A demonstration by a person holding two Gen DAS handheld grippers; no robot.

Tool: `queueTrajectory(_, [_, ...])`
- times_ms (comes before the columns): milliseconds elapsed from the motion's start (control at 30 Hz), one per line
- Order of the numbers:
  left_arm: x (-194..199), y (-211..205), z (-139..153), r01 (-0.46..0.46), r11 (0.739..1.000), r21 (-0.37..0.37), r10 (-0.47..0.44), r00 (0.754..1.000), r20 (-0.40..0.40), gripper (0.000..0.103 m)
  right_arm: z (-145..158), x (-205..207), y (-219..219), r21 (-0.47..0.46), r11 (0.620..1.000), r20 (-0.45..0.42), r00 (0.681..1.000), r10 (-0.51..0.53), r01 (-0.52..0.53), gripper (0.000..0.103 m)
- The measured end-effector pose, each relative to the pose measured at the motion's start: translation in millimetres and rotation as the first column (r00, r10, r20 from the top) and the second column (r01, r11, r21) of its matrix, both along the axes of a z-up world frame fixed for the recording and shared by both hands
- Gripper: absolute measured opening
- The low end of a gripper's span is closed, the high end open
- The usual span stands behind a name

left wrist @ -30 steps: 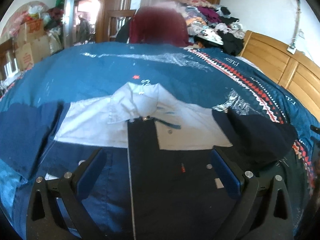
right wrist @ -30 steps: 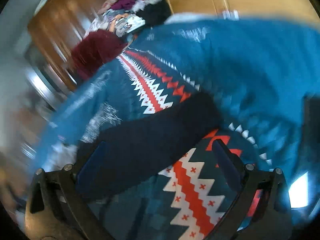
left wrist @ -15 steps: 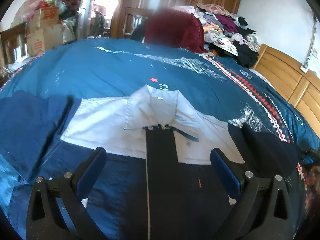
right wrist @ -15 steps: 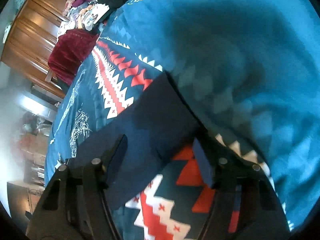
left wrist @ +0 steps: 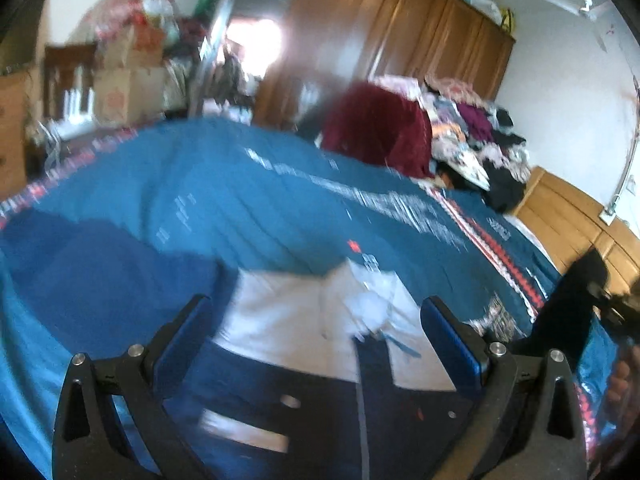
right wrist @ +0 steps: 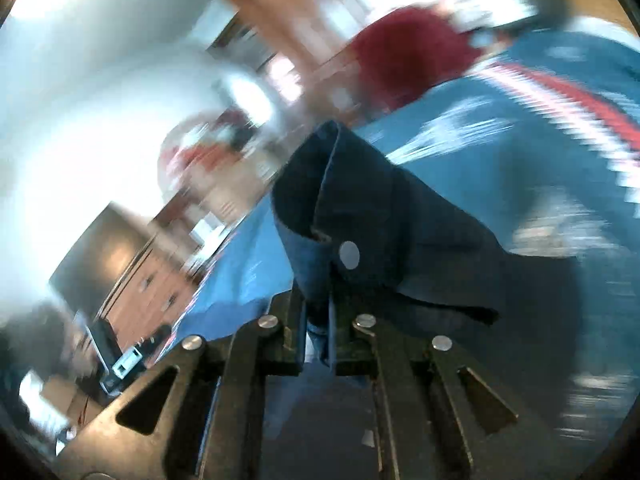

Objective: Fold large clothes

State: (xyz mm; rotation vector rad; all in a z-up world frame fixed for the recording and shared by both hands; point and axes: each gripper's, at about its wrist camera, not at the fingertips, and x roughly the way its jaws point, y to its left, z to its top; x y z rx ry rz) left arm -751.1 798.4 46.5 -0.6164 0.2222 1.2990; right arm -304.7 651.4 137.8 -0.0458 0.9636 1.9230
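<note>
Right gripper (right wrist: 320, 344) is being clamped on the dark sleeve cuff (right wrist: 340, 220), lower centre; left gripper (left wrist: 316, 320) is being held open; sleeve fold-in across the shirt (left wrist: 304, 332) is judged next.

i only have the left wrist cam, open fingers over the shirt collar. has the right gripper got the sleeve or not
Observer: Yes. In the right wrist view the right gripper is shut on the dark navy sleeve cuff.
Operator: is the cuff still lying on the bed
Observer: No, it stands up off the blue bedspread, its open end pointing away from the camera.
Operator: how do you know it's the cuff
Observer: A round snap button sits on it just above the fingertips.
Operator: clean grip?
Observer: The cloth runs down between the closed jaws; how deep it goes is hidden, and the view is motion-blurred.
</note>
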Motion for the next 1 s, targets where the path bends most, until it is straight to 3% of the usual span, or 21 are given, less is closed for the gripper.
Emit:
queueTrajectory(133, [-37.7, -13.5, 32.2, -0.047, 0.996, 0.07, 0.051, 0.997, -0.061, 0.103, -40.1, -123.6, 60.0, -0.091, 0.985, 0.02, 0.989, 0.146, -0.144, 0.007])
queueTrajectory(200, [-51.6, -15.1, 36.9, -0.052, 0.996, 0.072, 0.058, 0.995, -0.077, 0.103, -66.4, -164.3, 75.0, -0.139, 0.972, 0.051, 0.979, 0.199, -0.191, 0.012])
queueTrajectory(300, [-62.4, -11.6, 29.5, -0.053, 0.998, 0.045, 0.057, 0.993, -0.1, 0.103, -97.1, -193.4, 72.8, -0.229, 0.95, 0.105, 0.965, 0.239, -0.211, 0.02])
queueTrajectory(367, [-63.6, -7.5, 17.2, -0.04, 0.999, 0.013, 0.041, 0.993, -0.106, 0.103, -98.3, -187.4, 61.2, -0.221, 0.95, 0.097, 0.965, 0.245, -0.219, 0.024])
queueTrajectory(500, [-55.0, 0.3, -10.8, -0.004, 0.999, -0.042, 0.0, 0.994, -0.11, 0.103, -82.9, -130.6, 12.9, -0.128, 0.98, 0.118, 0.979, 0.165, -0.15, 0.055])
queueTrajectory(600, [-37.0, 10.0, -42.6, 0.05, 0.991, -0.124, -0.065, 0.991, -0.12, 0.103, -94.3, -72.4, -16.9, -0.151, 0.988, 0.163, 0.985, 0.049, -0.024, 0.058])
queueTrajectory(733, [-28.8, 18.0, -89.0, 0.06, 0.967, -0.249, -0.098, 0.985, -0.143, 0.103, -121.1, -46.5, -36.0, -0.214, 0.976, 0.216, 0.976, 0.015, 0.032, 0.058])
queueTrajectory(867, [-81.9, 8.0, -112.4, -0.041, 0.952, -0.302, 0.022, 0.998, -0.067, 0.103, -125.6, -62.8, -46.7, -0.227, 0.974, 0.264, 0.962, 0.077, -0.016, 0.058])
queueTrajectory(1000, [-183.4, -7.1, -109.3, -0.183, 0.936, -0.302, 0.201, 0.979, 0.031, 0.103, -129.3, -94.6, -54.4, -0.253, 0.965, 0.246, 0.96, 0.134, -0.07, 0.058])
